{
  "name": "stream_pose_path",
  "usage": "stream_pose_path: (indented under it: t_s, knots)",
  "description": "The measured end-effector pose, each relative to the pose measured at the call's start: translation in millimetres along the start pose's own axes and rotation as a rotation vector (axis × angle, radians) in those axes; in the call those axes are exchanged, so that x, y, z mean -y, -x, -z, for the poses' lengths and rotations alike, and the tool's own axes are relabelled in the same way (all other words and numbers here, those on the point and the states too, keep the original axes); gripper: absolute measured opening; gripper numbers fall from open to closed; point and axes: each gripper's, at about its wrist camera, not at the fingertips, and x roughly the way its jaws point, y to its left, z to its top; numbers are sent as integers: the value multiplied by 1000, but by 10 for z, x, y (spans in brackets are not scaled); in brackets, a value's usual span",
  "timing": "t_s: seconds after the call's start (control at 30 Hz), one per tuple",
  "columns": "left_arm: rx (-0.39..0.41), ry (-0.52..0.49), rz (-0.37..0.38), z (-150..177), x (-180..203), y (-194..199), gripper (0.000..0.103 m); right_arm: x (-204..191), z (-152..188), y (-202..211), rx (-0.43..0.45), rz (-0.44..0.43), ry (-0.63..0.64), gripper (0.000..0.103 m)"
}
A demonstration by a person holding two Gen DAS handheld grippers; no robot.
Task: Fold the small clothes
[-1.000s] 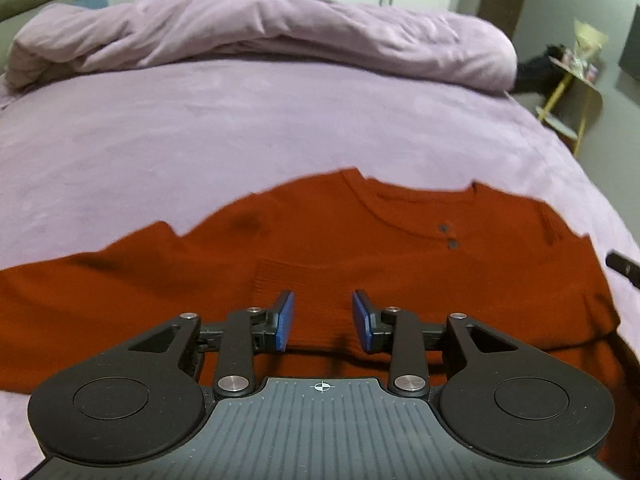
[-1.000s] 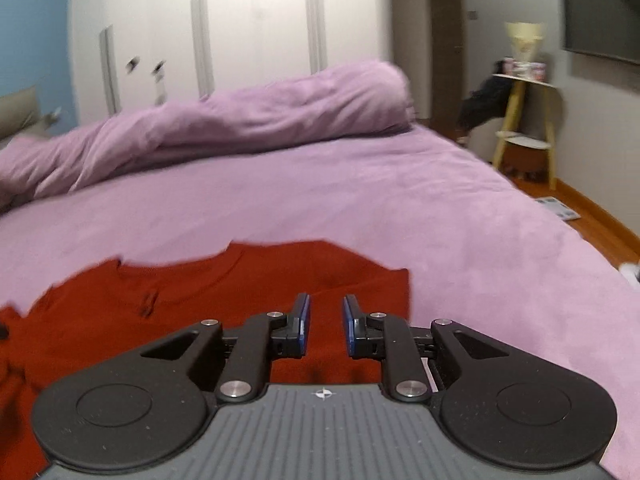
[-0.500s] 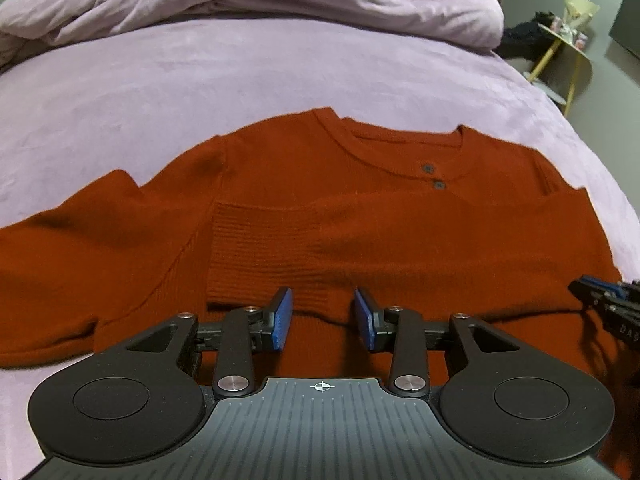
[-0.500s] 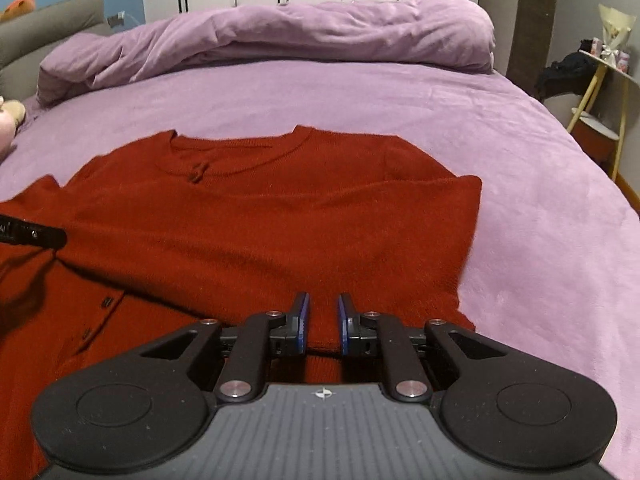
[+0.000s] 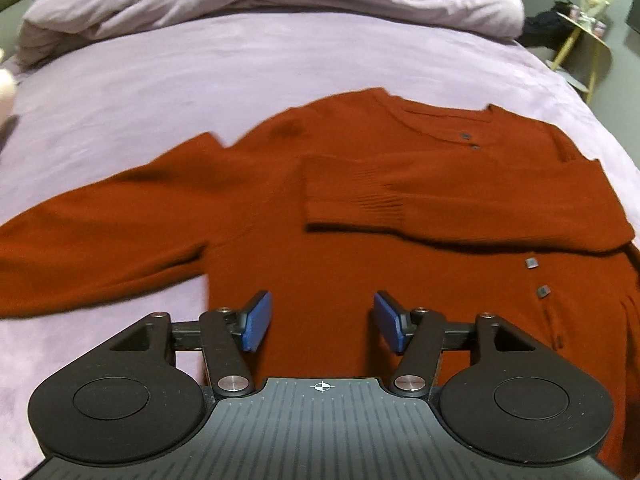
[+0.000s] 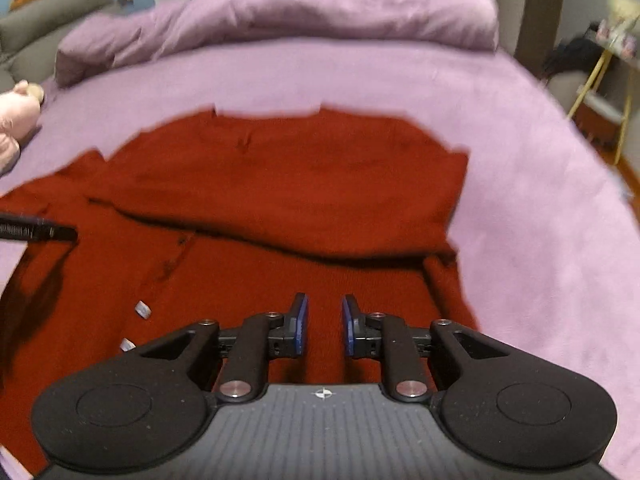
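A rust-red buttoned cardigan (image 5: pixel 360 208) lies flat on the purple bed; it also shows in the right wrist view (image 6: pixel 288 200). Its right sleeve (image 5: pixel 460 204) is folded across the chest. Its left sleeve (image 5: pixel 92 220) lies stretched out to the left. My left gripper (image 5: pixel 322 322) is open and empty, above the lower body of the cardigan. My right gripper (image 6: pixel 323 326) is open with a narrower gap, empty, above the cardigan's lower right part. The left gripper's tip (image 6: pixel 40 232) shows at the left edge of the right wrist view.
The purple bed cover (image 5: pixel 240 72) reaches all round the cardigan. A rolled purple duvet (image 6: pixel 280 16) lies along the far side. A pink plush toy (image 6: pixel 16 116) sits at the left. A yellow-legged side table (image 5: pixel 584 36) stands to the right of the bed.
Both grippers have pulled back and risen over the cardigan's lower part. The left gripper's jaws have opened wider; the right's have opened slightly. The cardigan has not moved.
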Motion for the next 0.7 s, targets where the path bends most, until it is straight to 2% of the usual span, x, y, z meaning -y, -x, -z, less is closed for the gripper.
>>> stream_pose_path:
  t_s: [0.2, 0.27, 0.33, 0.4, 0.53, 0.7]
  knots:
    - [15, 92, -16, 95, -331, 160, 71, -346, -76, 396, 213, 137, 125, 30]
    - [32, 140, -18, 147, -488, 214, 72, -431, -91, 476, 272, 163, 154, 36]
    - [58, 217, -4, 223, -728, 262, 72, -508, -81, 549, 336, 174, 166, 52]
    - [95, 341, 16, 326, -1082, 311, 72, -546, -67, 579, 378, 162, 145, 55]
    - [138, 615, -4, 512, -1831, 350, 72, -566, -27, 513, 345, 36, 24, 53]
    - [234, 928, -71, 756, -2743, 388, 68, -607, -17, 279, 232, 7, -42, 47]
